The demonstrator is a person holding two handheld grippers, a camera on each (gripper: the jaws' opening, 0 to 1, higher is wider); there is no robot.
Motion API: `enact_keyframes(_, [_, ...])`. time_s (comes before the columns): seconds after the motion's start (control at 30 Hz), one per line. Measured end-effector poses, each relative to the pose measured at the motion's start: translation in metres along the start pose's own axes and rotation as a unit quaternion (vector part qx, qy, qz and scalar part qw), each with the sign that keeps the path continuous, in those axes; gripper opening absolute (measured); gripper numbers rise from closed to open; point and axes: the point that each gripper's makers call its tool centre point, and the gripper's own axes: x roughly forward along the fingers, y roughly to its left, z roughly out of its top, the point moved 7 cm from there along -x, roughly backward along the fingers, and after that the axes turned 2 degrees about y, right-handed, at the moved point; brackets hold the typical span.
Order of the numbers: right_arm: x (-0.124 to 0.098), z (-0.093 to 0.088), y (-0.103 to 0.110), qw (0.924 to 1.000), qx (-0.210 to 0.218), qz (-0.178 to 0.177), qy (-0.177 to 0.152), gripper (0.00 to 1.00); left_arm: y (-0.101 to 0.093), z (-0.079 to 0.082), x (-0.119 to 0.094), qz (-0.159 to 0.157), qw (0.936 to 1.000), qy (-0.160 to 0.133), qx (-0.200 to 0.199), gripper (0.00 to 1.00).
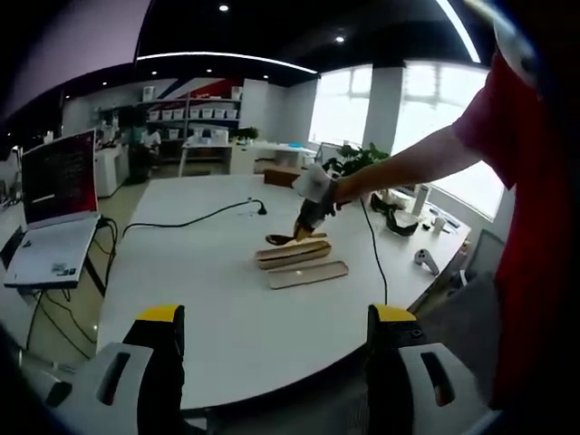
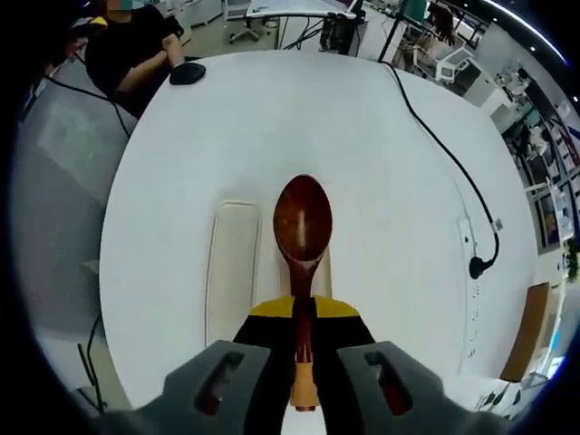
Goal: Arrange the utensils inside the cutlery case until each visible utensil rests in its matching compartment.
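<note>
While clamped in right claw (image 2: 303, 319): brown spoon (image 2: 303, 225), bowl forward, above cutlery case (image 2: 234, 272) on white worktop (image 2: 381, 181). Left claw (image 1: 272, 331): spread, holding nothing, well back from case.

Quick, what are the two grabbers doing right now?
Left gripper: open, holding nothing, back from the white table.
Right gripper: closed on the wooden spoon, above the cutlery case.
</note>
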Motion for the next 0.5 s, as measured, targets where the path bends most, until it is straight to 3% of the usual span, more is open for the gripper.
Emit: enact_keyframes(0.5, [0.018, 0.002, -0.003, 0.9998, -0.002, 0.016, 0.013, 0.01, -0.005, -0.002, 0.004, -0.004, 1.0, 0.004, -0.008, 0.86])
